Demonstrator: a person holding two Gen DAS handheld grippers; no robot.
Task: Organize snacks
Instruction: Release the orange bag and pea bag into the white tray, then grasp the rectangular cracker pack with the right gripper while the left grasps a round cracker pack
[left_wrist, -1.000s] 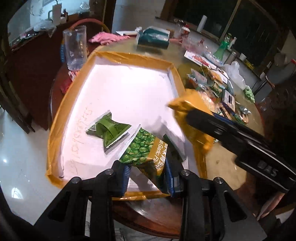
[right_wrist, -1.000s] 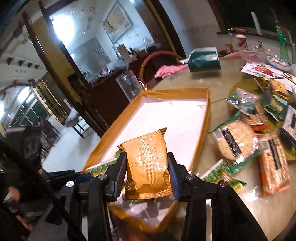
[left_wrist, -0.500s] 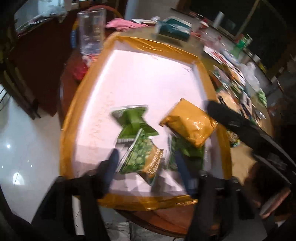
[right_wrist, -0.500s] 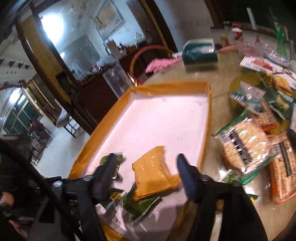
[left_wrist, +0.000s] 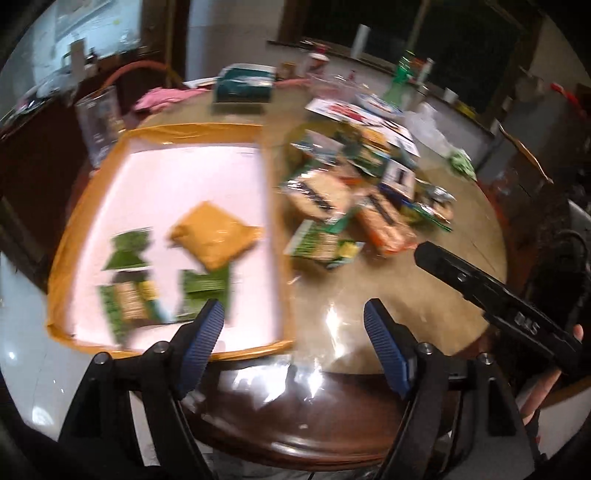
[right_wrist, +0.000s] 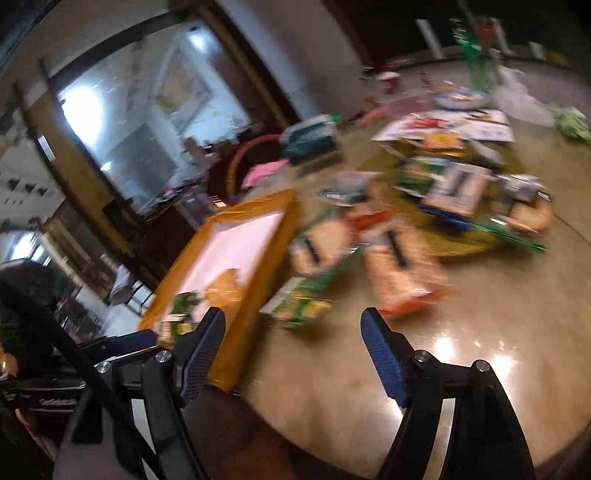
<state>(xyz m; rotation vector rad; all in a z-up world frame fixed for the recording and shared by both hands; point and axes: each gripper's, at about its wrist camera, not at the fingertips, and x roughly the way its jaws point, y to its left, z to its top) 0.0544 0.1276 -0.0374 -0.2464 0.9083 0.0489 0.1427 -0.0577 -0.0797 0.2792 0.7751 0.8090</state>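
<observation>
Orange-rimmed tray (left_wrist: 271, 206) on counter (left_wrist: 369, 295): we count one orange packet (left_wrist: 216, 236), three green packets (left_wrist: 129, 247) beside it. More snacks piled (left_wrist: 354, 199) on counter right of tray; count, labels too blurred to read. Left gripper (left_wrist: 293, 321), right gripper (right_wrist: 291, 330): jaws just opened, both spread, nothing between.

You see a dim room in both views, with strong motion blur on the snack packets (left_wrist: 369, 206). Glare spots shine on the glossy surface (right_wrist: 461, 354). Bright windows (right_wrist: 88, 118) burn out, and the fisheye edges bend and darken.
</observation>
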